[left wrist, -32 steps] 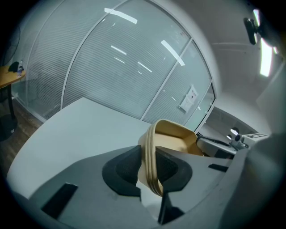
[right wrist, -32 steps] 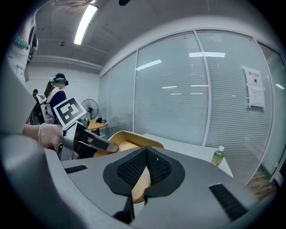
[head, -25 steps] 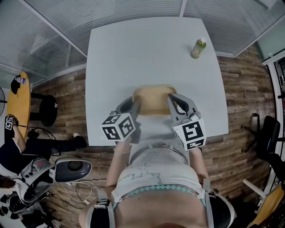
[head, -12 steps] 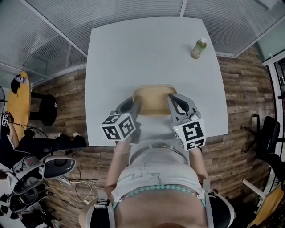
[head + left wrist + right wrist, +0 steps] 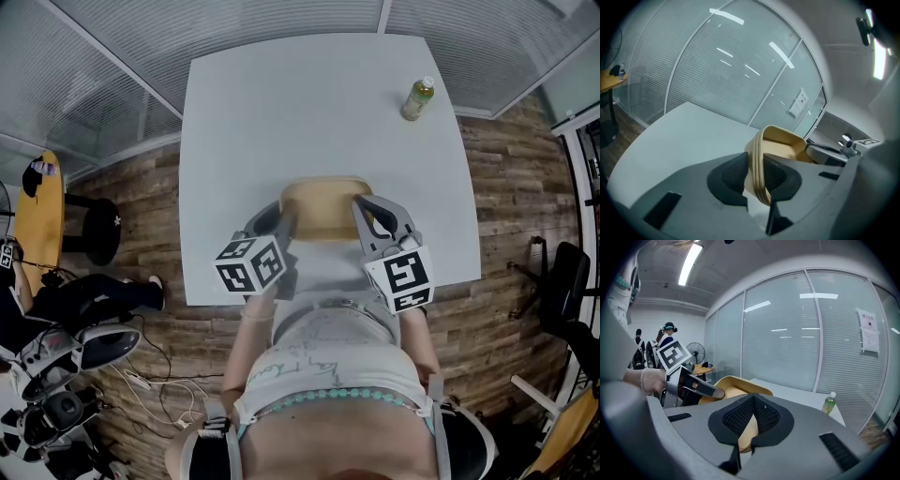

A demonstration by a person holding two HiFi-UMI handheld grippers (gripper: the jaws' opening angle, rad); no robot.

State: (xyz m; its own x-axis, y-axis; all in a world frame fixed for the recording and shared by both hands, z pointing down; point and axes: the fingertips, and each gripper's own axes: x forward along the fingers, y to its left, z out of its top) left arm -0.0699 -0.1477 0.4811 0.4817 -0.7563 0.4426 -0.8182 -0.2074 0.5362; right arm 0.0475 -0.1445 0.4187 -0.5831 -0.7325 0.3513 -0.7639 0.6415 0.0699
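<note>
The left gripper [image 5: 757,180] has its jaws pinched on the thin rim of a tan tray [image 5: 780,140]; the rim runs straight through the gap between the dark pads. The right gripper [image 5: 750,427] is clamped the same way on the opposite rim, with tan wall showing between its pads.

In the head view the tray lies at centre frame, between the two grippers, its long axis running left to right and its hollow facing up. Its short ends are the ones gripped. Whether it rests on the table [image 5: 309,103] or hangs just above it cannot be told.

Each gripper shows in the other's view, across the tray: the right one at the right edge of the left gripper view, the left one with its marker cube at the left of the right gripper view. Nothing else stands near the tray.

A green-capped bottle [image 5: 417,98] stands upright at the table's upper right corner, well apart from the tray. The table's near edge runs just below the tray, by the person's body; a wide bare stretch of white top lies beyond it toward the upper frame.

Glass walls with blinds [image 5: 103,84] close in the table's far and left sides. On the wooden floor at left stand a round yellow table [image 5: 42,211] and a black stool [image 5: 98,244]; a black chair [image 5: 562,281] is at right.
</note>
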